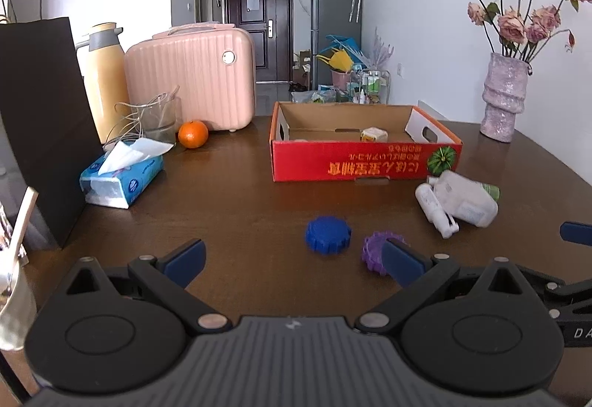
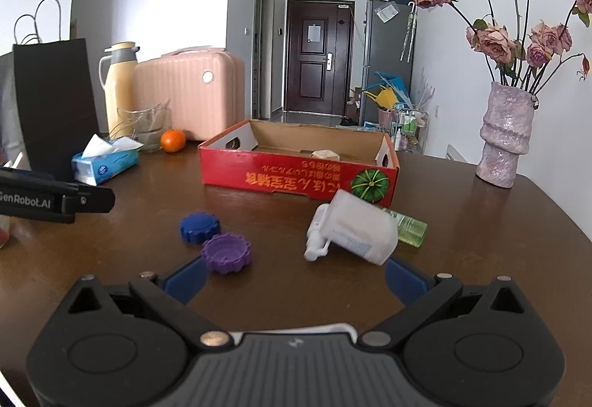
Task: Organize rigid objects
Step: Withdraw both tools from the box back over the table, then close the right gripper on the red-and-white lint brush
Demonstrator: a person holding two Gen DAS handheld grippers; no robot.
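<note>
Two gear-shaped caps [image 2: 199, 226], three bottles [image 2: 360, 231], one red box [image 2: 296, 177], one orange [image 2: 172, 140].

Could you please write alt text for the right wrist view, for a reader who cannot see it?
The open right gripper hovers over a brown table before a blue cap, a purple cap and toppled bottles. Behind them sits an open red box.

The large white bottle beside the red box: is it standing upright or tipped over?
Tipped over. The white bottle lies on its side on the table, its length running along the tabletop.
</note>
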